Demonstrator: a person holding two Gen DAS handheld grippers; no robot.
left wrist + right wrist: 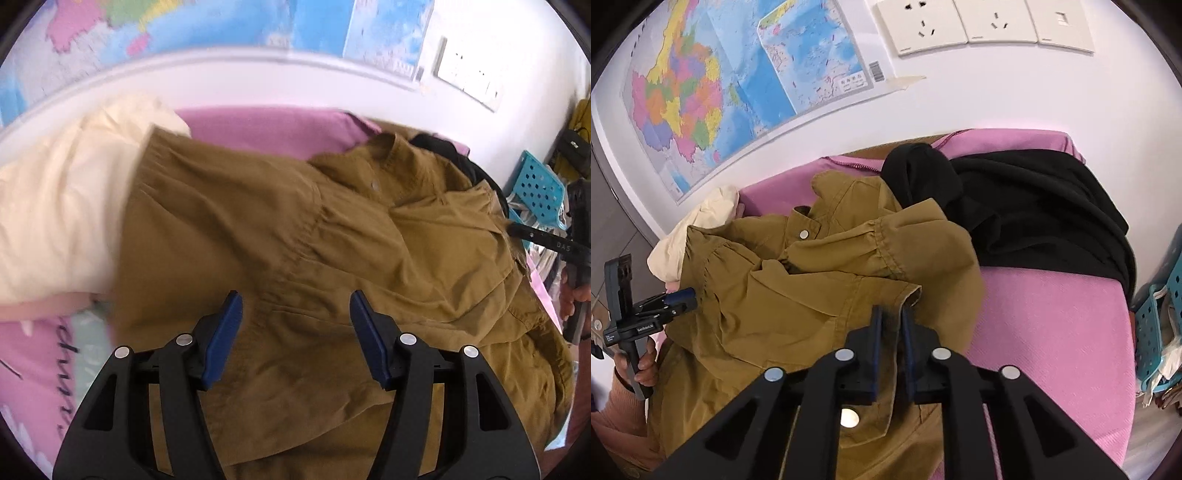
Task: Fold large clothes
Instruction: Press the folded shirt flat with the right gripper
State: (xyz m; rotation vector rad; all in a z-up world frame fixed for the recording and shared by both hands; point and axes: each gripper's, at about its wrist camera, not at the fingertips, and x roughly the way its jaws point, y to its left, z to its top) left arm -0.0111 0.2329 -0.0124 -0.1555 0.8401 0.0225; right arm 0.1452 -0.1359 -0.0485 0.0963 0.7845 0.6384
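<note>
jacket (280,229): brown, crumpled, lying mid-tabletop (1052,332) on the pink cover, its far side overlapping a cream garment (62,206) | black garment (1034,221): far right corner | left claw (295,325): released, hovering over the jacket | right claw (891,321): narrow gap, jacket cuff between pads, grip uncertain

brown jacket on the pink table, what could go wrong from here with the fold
1. The right tongs have only a thin fabric edge of the brown jacket between narrow jaws; it may slip out.
2. The left tongs hang open above the jacket, gripping nothing, so one side may sag.
3. The black garment and cream garment lie against the jacket and may get dragged along.
</note>
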